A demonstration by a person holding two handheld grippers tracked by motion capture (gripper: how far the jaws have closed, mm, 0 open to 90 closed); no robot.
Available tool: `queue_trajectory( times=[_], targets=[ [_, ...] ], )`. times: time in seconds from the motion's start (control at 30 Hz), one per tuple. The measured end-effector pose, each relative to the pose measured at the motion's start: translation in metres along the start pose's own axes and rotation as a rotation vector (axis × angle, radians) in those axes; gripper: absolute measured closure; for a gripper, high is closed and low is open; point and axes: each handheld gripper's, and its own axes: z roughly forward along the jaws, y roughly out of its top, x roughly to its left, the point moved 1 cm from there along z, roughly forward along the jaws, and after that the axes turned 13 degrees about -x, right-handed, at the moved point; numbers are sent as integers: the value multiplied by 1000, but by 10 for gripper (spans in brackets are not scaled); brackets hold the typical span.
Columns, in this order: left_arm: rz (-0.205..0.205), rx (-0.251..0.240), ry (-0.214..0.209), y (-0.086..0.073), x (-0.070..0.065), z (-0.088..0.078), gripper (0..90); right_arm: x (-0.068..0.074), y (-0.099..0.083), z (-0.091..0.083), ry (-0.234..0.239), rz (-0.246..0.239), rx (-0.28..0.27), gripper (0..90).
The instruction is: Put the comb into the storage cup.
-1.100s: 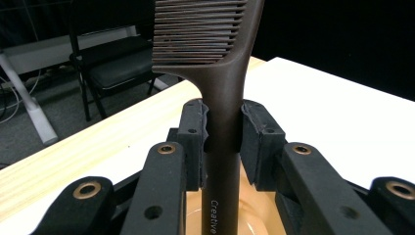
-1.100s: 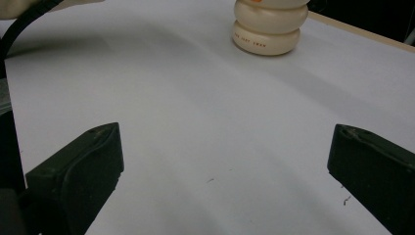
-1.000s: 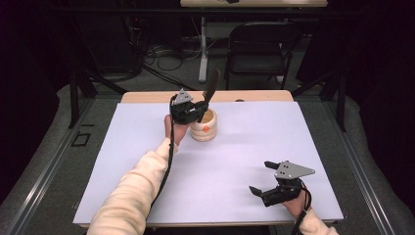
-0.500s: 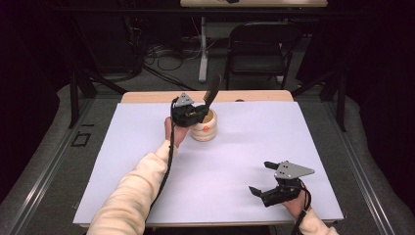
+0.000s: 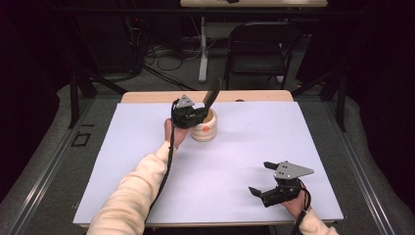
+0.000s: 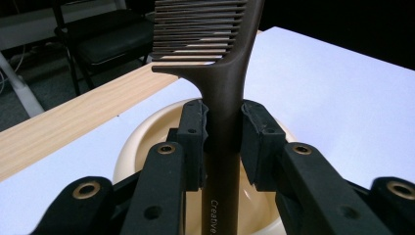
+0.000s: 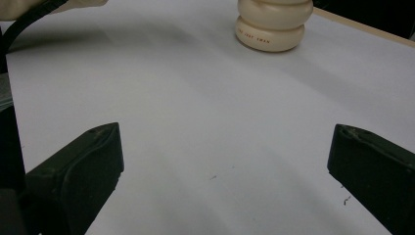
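The bench (image 5: 235, 161) is a wide flat top under a pale lilac-white sheet, with a strip of light wood showing along its far edge. Behind it on the floor stands a dark folding chair (image 5: 257, 46).

On the sheet near the far edge, a little left of the middle, sits the cream-coloured ribbed ceramic holder (image 5: 205, 131), round and squat, with small red print low on its side in the right claw's view (image 7: 274, 27). From above its open mouth is a pale ring (image 6: 129, 147).

The left claw (image 5: 198, 116) is held right at the holder's rim, the hand and cream sleeve reaching in from the near left. Its two black pads are closed tight on the handle of a dark brown plastic wide-tooth comb (image 6: 222, 122), one pad pressing each side. The comb stands nearly upright, tilted slightly, teeth at the top and the handle's lower end pointing down into the holder's mouth; whether the end touches the bottom cannot be told. In the high view the comb (image 5: 211, 97) sticks up above the holder.

The right claw (image 5: 260, 178) rests near the near right corner of the bench, well apart from the holder. Its jaws stand wide apart with bare sheet between them, gripping nothing.
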Motion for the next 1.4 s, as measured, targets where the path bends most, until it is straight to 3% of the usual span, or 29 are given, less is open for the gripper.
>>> queue_trajectory(
  times=[0.33, 0.73, 0.9, 1.4],
  targets=[
    [20, 15, 5, 0, -2, 2, 721, 0, 0, 0, 1, 0, 4, 0],
    [10, 15, 16, -2, -1, 3, 721, -1, 0, 0, -3, 2, 2, 0],
    [30, 26, 23, -1, -2, 5, 720, -1, 0, 0, -4, 3, 2, 0],
    [8, 1, 62, -5, 0, 9, 719, -1, 0, 0, -4, 2, 3, 0]
  ],
)
